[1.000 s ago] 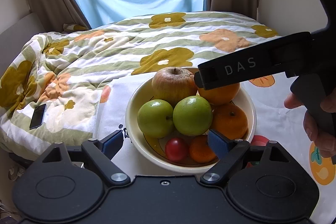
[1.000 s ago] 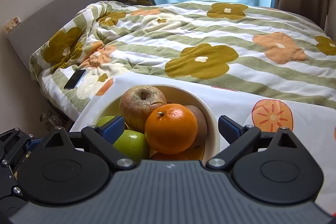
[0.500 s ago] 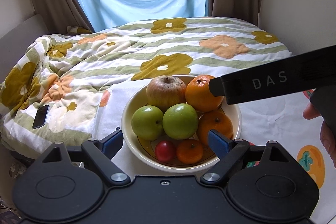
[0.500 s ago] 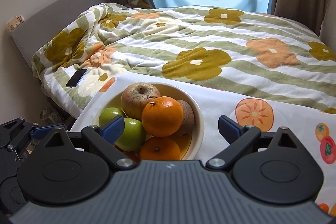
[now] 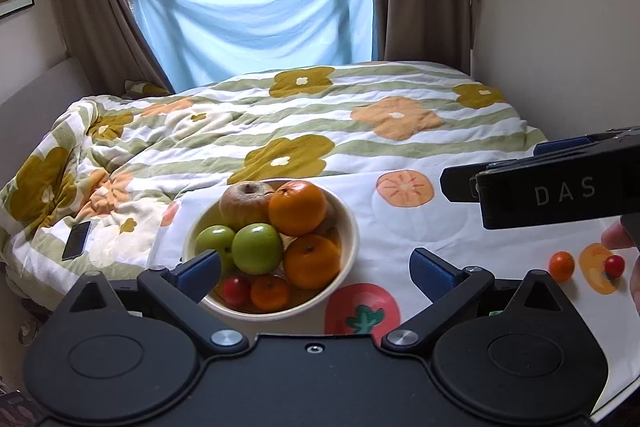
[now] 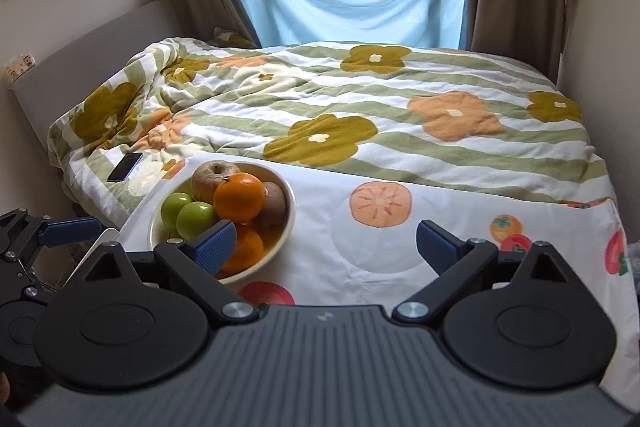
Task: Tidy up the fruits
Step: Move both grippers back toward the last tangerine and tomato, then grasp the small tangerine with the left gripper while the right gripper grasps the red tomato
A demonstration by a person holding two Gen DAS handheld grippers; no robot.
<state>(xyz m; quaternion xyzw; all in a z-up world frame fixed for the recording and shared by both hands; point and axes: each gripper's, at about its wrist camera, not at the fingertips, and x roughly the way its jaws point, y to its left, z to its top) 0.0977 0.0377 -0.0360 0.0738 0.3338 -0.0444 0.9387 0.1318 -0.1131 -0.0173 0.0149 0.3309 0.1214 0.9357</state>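
Note:
A cream bowl (image 5: 351, 227) stands on a fruit-print cloth, also in the right wrist view (image 6: 291, 211). It holds a brownish apple (image 5: 244, 203), two green apples (image 5: 256, 247), oranges (image 5: 297, 207), a red tomato (image 5: 236, 291) and a kiwi (image 6: 274, 203). My left gripper (image 5: 316, 269) is open and empty, just before the bowl. My right gripper (image 6: 326, 247) is open and empty, to the bowl's right; it also shows in the left wrist view (image 5: 552, 183). A small orange tomato (image 5: 561, 266) and a red one (image 5: 614, 265) lie loose on the cloth at right.
The cloth-covered table (image 6: 360, 259) butts against a bed with a flowered quilt (image 6: 360, 99). A black phone (image 6: 125, 167) lies on the quilt at left. A wall stands at right, and a window with a blue sheet at the back.
Both grippers have pulled back and up from the bowl, which now looks smaller. The right gripper has moved right, off the fruit. The two loose tomatoes have come into view.

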